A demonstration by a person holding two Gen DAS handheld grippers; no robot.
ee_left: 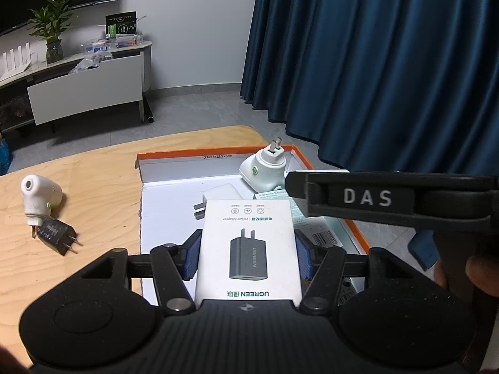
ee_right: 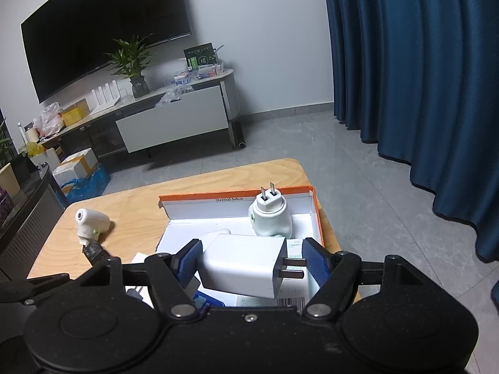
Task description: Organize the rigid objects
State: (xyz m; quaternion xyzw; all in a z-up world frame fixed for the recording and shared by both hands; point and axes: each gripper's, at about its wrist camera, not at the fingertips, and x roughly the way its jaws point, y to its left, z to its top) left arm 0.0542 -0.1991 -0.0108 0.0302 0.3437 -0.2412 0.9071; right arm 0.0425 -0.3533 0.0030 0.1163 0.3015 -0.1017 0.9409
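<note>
My left gripper [ee_left: 248, 244] is shut on a white power adapter box [ee_left: 249, 243], blue pads pressing both its sides, above the orange-rimmed carton [ee_left: 218, 152]. My right gripper [ee_right: 249, 260] is shut on a white charger [ee_right: 240, 265]: one pad is on its body, the other against its prongs, over the same carton [ee_right: 234, 194]. A white plug-in device [ee_left: 265, 168] [ee_right: 271, 218] stands prongs up in the carton's far corner. Another white charger [ee_left: 218, 194] lies on the carton floor. A second white plug-in device [ee_left: 39, 196] [ee_right: 90, 221] and a black charger [ee_left: 57, 233] lie on the table to the left.
The wooden table [ee_left: 93, 171] ends just beyond the carton, with grey floor past it. A pale teal packet [ee_left: 271, 194] lies in the carton. The right gripper's black body [ee_left: 374, 198] crosses the left wrist view. Blue curtains [ee_right: 421, 62] hang at right; a TV cabinet [ee_right: 171, 118] stands far left.
</note>
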